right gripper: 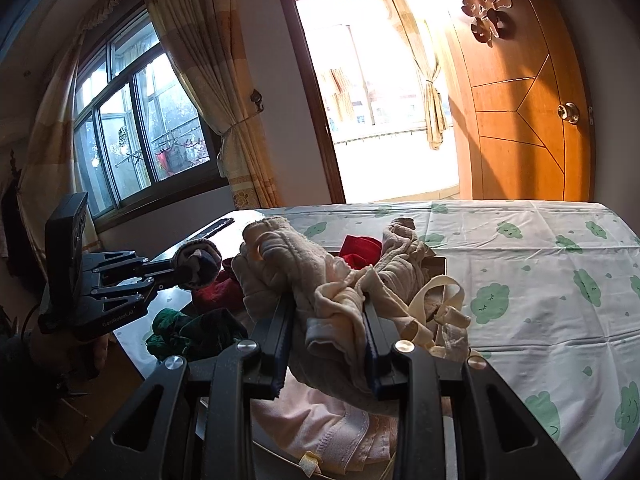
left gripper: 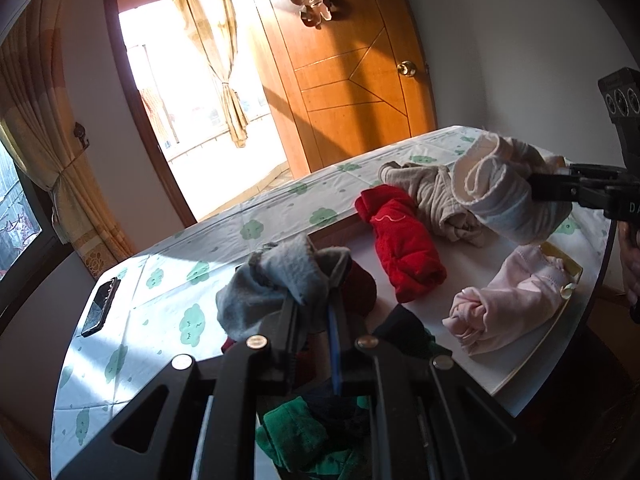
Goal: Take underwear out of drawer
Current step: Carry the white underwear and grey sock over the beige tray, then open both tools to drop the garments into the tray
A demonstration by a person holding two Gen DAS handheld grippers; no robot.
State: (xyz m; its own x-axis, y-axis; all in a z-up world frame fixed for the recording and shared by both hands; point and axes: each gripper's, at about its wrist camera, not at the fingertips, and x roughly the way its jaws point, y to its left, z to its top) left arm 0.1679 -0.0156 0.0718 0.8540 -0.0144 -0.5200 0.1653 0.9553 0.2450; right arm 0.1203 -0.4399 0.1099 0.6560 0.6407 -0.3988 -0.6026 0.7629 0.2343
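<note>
Nearest the left wrist lens: left tool [left gripper: 316, 300], fingers pinched together on a crumpled grey knit underwear piece [left gripper: 276, 280], which hangs off the tips above the open drawer. Below it, a green-and-dark heap of cloth [left gripper: 304, 436] and a dark red bundle [left gripper: 360, 288] sit at the drawer's near-left end. Moving right: a rolled bright red underwear piece [left gripper: 400, 252], long axis running away from the lens; a beige crumpled garment [left gripper: 436, 200] beyond it; a pale pink knotted roll [left gripper: 508, 304] at the near-right.

Far right: right tool [left gripper: 536, 188], clamped on a pale cream-and-blue rolled garment [left gripper: 508, 196], held clear of the drawer. In the right wrist view those fingers stand part-way apart with the cloth bunched between them [right gripper: 340, 320].

Key relation: both lifted pieces hang over the drawer, with the cloud-print plastic cover on the bench [left gripper: 168, 304] free to the left of the left tool and, for the right tool, to its right [right gripper: 540, 272]. Likely next: each carries outward to its own side. A black phone [left gripper: 100, 306] lies on the far-left cover, worth avoiding.
</note>
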